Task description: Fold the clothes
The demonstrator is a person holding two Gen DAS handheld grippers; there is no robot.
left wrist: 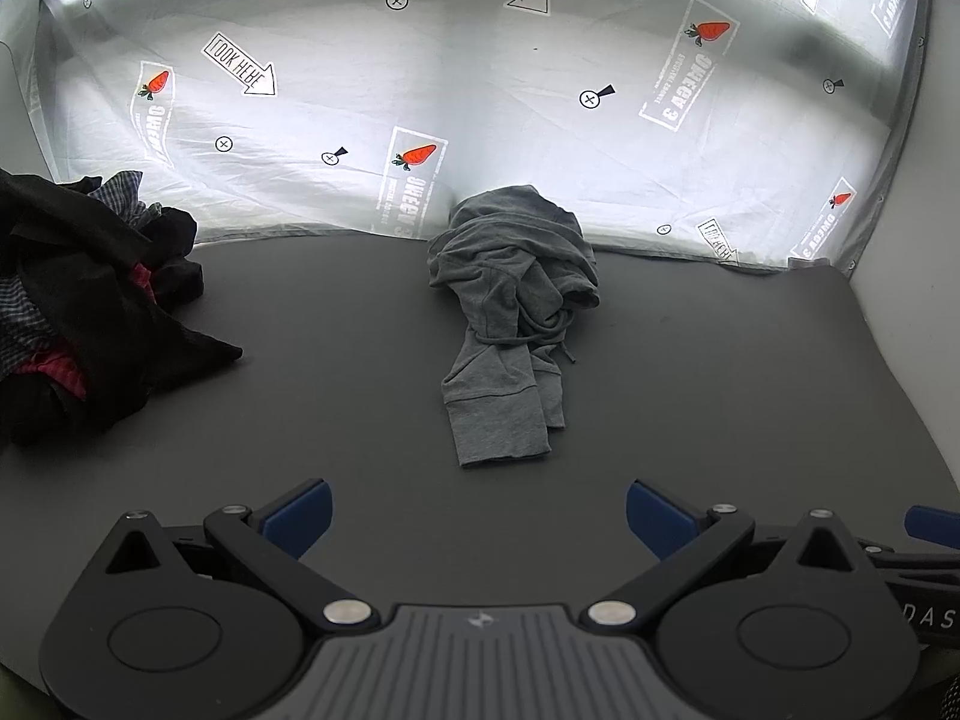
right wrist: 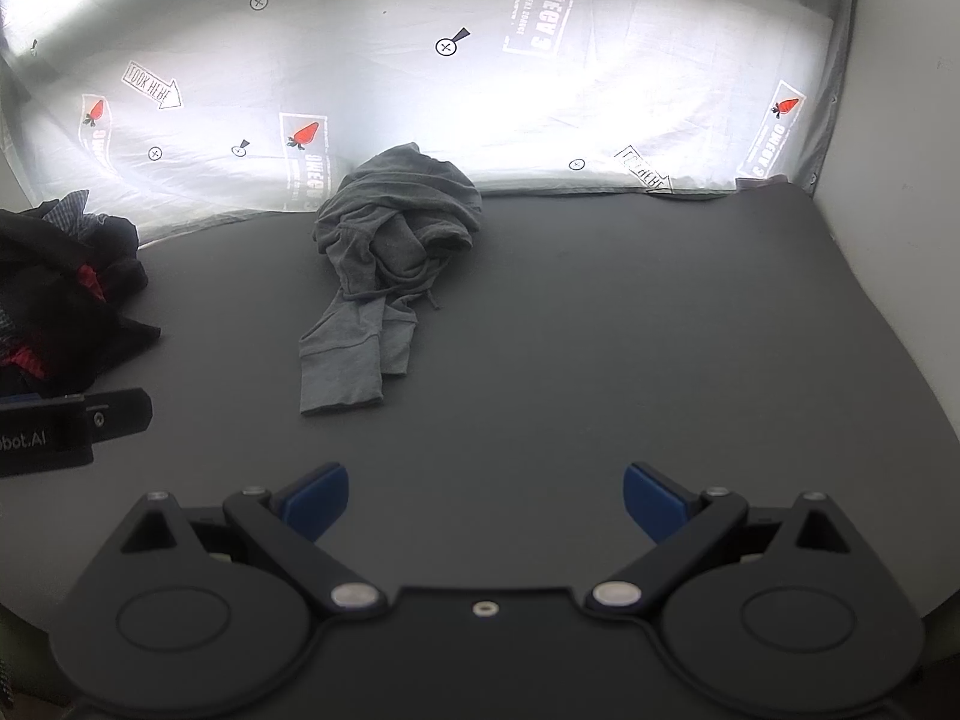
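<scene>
The dark counter (left wrist: pixel 690 360) carries a printed backdrop sheet (left wrist: pixel 480 120) at 12 o'clock. A dark clothes pile (left wrist: pixel 78 300) sits at 9 o'clock. A crumpled grey hoodie (left wrist: pixel 510 300) lies at centre. Left claw (left wrist: pixel 478 516) and right claw (right wrist: pixel 485 501) hover at 6 o'clock, jaws spread wide, empty.
</scene>
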